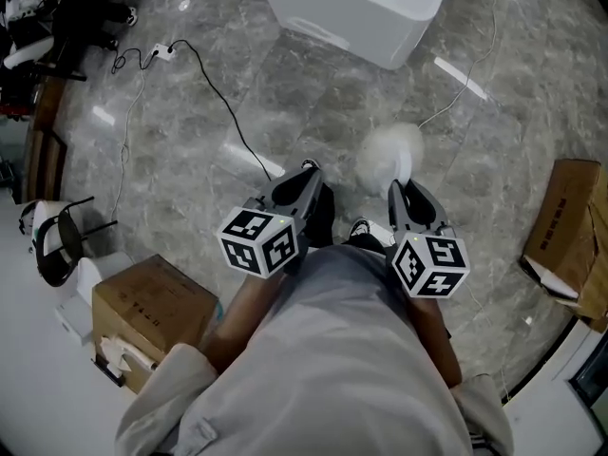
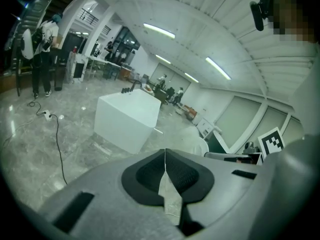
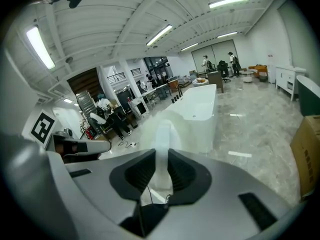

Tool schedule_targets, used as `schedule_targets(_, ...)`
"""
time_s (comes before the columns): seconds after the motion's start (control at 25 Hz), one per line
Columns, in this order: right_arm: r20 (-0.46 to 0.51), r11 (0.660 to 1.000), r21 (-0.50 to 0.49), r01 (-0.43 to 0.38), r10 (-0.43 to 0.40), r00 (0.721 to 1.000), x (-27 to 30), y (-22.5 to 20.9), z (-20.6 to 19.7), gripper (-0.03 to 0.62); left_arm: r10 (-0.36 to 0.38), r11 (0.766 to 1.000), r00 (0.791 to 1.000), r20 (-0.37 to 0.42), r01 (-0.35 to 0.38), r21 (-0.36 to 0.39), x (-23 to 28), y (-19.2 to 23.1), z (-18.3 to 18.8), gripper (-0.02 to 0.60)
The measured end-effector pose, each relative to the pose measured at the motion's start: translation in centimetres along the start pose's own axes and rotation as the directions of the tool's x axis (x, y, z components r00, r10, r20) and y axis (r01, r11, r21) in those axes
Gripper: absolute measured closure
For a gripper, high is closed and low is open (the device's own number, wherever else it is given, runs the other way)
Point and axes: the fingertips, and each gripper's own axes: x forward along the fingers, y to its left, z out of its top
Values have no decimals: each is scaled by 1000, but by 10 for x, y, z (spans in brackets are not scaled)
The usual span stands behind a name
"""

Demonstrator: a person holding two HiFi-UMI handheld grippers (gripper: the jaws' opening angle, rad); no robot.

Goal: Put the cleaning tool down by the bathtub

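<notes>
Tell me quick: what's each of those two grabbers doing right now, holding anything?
Left gripper: jaws closed together, holding nothing.
Right gripper: jaws closed on the handle of the white cleaning tool.

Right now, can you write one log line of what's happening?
left tool: shut, empty | right tool: shut on cleaning tool | bathtub: ahead, not reached

Grey left tool [image 1: 308, 169] and right tool [image 1: 406, 186] bear black-and-white marker cubes [image 1: 260, 240]; sleeves [image 1: 163, 395] beige.
</notes>
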Motion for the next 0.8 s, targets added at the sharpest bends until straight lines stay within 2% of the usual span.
schedule_targets(0.24, 0, 1000, 3, -2, 2, 1000, 45, 22, 34, 525, -13, 1000, 1000, -17, 13, 8, 7, 35, 41, 572)
schedule_targets(0.52, 40, 1000, -27, 2, -1, 999, 95, 55, 79, 525, -41, 998, 999, 5, 41, 41, 12, 78, 98, 572)
schedule_targets(0.8, 79, 998, -60, 8, -4, 997, 134, 91, 107, 525, -69, 994, 997, 29, 66, 84, 9, 118, 138, 572)
